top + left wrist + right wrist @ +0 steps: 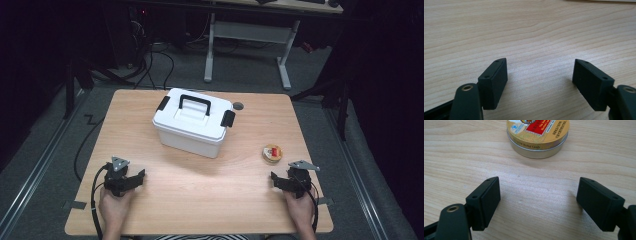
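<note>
A white storage box [192,121] with a black handle and black side latches stands closed at the middle back of the wooden table [200,175]. A small round gold candy tin [272,153] with a red label lies to its right. My right gripper [276,178] rests open near the front right, just short of the tin [537,137], which lies ahead of its jaws. My left gripper [140,176] rests open at the front left. In the left gripper view its jaws stand wide apart over bare wood, the left gripper [540,72] holding nothing.
A small dark round hole [238,106] sits in the table top behind the box. Cables trail from both grippers off the front edge. Beyond the table, a desk frame [247,35] and loose cables lie on the grey floor.
</note>
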Tool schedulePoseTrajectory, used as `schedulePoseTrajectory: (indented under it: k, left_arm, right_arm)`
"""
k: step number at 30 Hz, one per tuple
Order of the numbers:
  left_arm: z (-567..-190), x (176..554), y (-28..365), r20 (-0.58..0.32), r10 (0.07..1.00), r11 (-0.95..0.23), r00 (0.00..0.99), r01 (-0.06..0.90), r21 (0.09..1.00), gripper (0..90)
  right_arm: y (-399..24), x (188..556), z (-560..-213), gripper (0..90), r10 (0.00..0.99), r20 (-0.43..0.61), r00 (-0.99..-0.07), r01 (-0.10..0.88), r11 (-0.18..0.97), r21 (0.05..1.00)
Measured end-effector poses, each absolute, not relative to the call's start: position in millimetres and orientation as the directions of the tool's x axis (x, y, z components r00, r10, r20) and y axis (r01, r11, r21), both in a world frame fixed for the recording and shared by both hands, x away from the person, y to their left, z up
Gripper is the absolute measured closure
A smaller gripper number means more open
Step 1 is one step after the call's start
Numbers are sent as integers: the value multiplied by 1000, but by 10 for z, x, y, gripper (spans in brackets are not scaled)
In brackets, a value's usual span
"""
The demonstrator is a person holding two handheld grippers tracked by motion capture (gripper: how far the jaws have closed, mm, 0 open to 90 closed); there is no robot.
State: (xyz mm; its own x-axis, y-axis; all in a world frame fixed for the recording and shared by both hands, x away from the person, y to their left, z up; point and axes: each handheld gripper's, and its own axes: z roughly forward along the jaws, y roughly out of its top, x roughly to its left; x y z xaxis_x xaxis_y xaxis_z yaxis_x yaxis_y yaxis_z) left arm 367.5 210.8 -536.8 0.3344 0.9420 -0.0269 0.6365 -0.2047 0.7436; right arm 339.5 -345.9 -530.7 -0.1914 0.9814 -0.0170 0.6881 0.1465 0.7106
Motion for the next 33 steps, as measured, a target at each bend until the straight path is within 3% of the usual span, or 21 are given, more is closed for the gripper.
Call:
schedulePoseTrajectory:
  k: [19,26,27,28,29,33]
  left_arm:
    - [-5368,3687,2105,-23,944,-203,329,636,745,306]
    - [-5366,3678,2107,-31,943,-199,331,639,743,288]
    - [-5362,3679,2118,-52,946,-177,320,644,745,294]
    - [-5362,3679,2118,-52,946,-177,320,644,745,304]
    - [-5358,3679,2127,-60,948,-166,314,645,746,325]
    - [-5352,3691,2135,-69,945,-163,318,646,746,354]
  right_arm:
    - [-3473,3367,-5305,210,980,-12,-196,687,147,712]
    - [-3496,3332,-5295,359,984,-14,-175,678,131,723]
    - [-3507,3320,-5294,440,984,-9,-177,669,127,732]
    - [-3507,3320,-5294,440,984,-9,-177,669,127,732]
    - [-3525,3306,-5290,499,984,6,-180,667,118,736]
    - [-3553,3284,-5273,561,982,29,-186,665,104,739]
